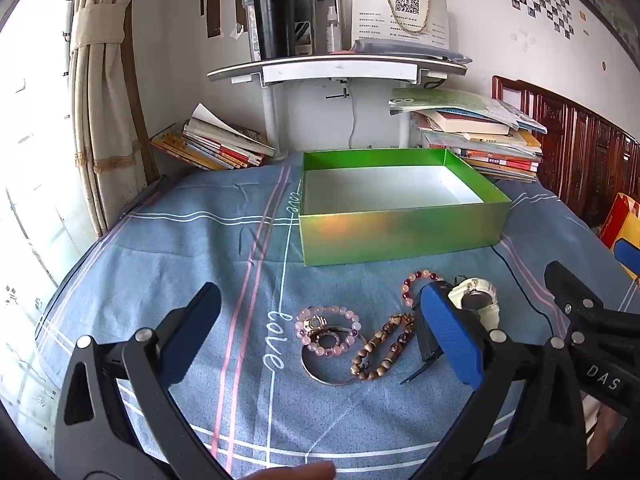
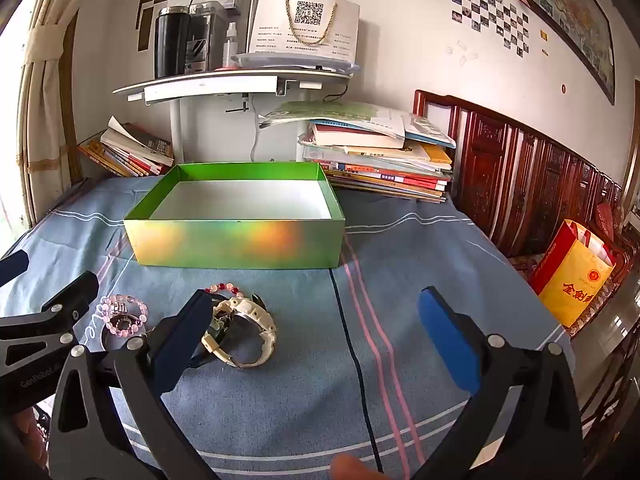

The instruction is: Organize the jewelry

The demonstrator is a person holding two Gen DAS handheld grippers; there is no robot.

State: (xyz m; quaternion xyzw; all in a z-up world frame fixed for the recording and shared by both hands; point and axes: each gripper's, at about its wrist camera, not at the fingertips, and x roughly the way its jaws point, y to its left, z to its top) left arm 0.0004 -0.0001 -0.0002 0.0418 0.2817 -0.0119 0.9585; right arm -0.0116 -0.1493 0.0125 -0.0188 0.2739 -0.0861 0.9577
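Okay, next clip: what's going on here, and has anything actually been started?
A person holds a gripper in each hand over a blue bedsheet. Both the left gripper and the right gripper are open and hold nothing. A pink bead bracelet, a brown bead bracelet, a red and pink one and a white watch lie in a loose cluster on the sheet. The green box behind them is empty.

Both tools tilt down w/ fingers spread wide — left tool (image 1: 320, 332), right tool (image 2: 316, 328) — nothing gripped.
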